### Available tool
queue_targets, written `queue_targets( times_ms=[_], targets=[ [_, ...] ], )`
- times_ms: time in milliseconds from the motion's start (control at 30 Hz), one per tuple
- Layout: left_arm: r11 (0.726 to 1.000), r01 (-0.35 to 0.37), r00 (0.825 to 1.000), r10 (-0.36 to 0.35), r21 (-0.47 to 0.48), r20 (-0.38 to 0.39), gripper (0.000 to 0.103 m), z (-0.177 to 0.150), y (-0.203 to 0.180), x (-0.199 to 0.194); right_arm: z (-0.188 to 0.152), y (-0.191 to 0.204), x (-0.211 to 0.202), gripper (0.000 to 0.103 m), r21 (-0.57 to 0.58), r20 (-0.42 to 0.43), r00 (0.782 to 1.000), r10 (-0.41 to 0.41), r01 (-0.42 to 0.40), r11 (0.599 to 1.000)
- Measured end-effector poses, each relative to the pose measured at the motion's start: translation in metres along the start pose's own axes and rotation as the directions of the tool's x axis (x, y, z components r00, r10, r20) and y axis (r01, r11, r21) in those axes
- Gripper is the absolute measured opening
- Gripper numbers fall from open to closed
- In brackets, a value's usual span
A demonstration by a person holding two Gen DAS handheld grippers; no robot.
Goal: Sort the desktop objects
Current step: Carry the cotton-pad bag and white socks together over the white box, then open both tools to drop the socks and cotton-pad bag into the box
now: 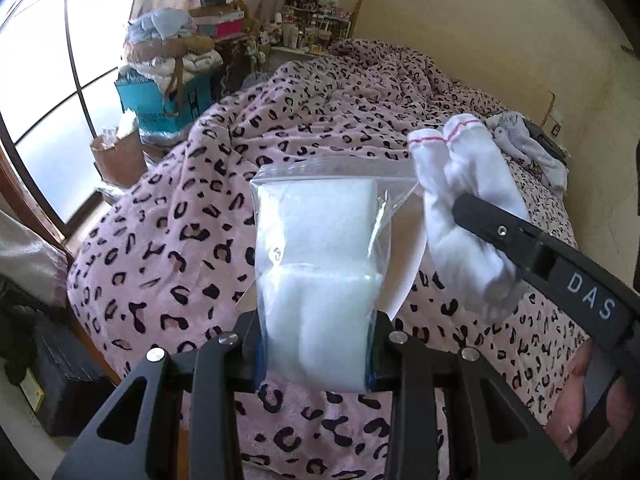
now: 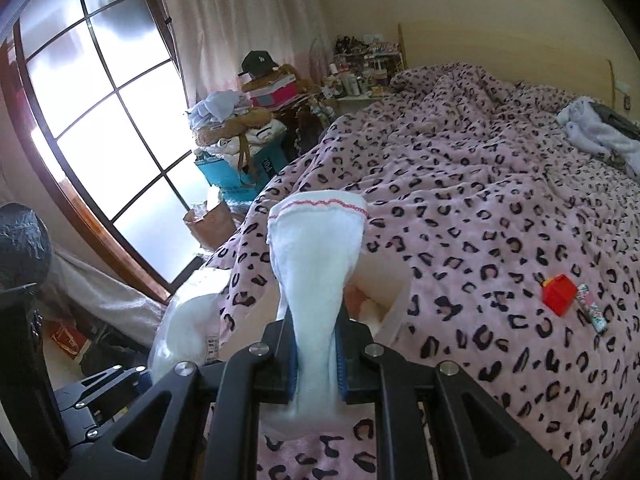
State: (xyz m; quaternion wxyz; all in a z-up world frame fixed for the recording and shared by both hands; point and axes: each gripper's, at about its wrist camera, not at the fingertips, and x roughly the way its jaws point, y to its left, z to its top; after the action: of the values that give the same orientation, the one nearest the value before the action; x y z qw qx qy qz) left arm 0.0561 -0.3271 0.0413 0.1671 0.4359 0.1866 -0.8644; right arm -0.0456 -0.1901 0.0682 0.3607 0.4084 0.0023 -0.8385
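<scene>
Zip bag: the clear zip bag (image 1: 320, 264), packed with white padding, stands upright at the middle of the left wrist view, its sealed top edge level at 12 o'clock, its lower part between the pads; in the right wrist view it shows at 8 o'clock (image 2: 182, 336).
Left gripper: the left gripper (image 1: 316, 360) is clamped narrowly on the bag's lower sides.
Sock: the white sock (image 2: 316, 280), red-stitched at its cuff, rises from the right tongs toward 12 o'clock; in the left view it sits at 3 o'clock (image 1: 460, 216), its cuff just beside the bag's top right corner, contact unclear.
Right gripper: the right gripper (image 2: 316, 364) is closed narrowly on the sock's lower part.
Blanket: the pink leopard-print blanket (image 2: 480, 208) spreads under both tools, with bare room from 1 to 4 o'clock.
Bed edge: the blanket drops away at 9 o'clock toward the window (image 2: 100, 120).
Small items: a red block (image 2: 558, 288) and a patterned tube (image 2: 592, 308) lie just beside each other at 3 o'clock, well apart from the sock.
Far corner: a pale garment (image 2: 600, 132) lies at 2 o'clock near the headboard.
Clutter: a teal box (image 1: 168, 100) stacked with clothes stands at 10 o'clock beyond the bed edge.
</scene>
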Motion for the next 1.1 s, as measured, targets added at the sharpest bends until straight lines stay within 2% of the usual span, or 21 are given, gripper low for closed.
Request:
queue_targets(
  times_ms=[333, 633, 967, 1100],
  targets=[
    [0.989, 0.124, 0.989, -0.13, -0.086, -0.066, 0.035, 0.009, 0.01, 0.031, 0.005, -0.002, 0.048, 0.014, 0.051, -0.064, 0.998, 0.004, -0.001, 0.999],
    [0.99, 0.114, 0.984, -0.124, -0.088, -0.124, 0.035, 0.002, 0.005, 0.064, -0.007, -0.004, 0.086, 0.015, 0.054, -0.143, 0.99, -0.013, 0.021, 0.998],
    [0.998, 0.05, 0.993, -0.053, -0.037, -0.109, 0.036, -0.001, -0.002, 0.07, -0.016, -0.011, 0.101, 0.015, 0.048, -0.193, 0.981, -0.028, 0.038, 0.998],
    [0.995, 0.087, 0.99, -0.091, -0.043, -0.107, 0.036, -0.001, -0.006, 0.062, -0.016, -0.013, 0.094, 0.015, 0.041, -0.191, 0.981, -0.027, 0.036, 0.999]
  ],
)
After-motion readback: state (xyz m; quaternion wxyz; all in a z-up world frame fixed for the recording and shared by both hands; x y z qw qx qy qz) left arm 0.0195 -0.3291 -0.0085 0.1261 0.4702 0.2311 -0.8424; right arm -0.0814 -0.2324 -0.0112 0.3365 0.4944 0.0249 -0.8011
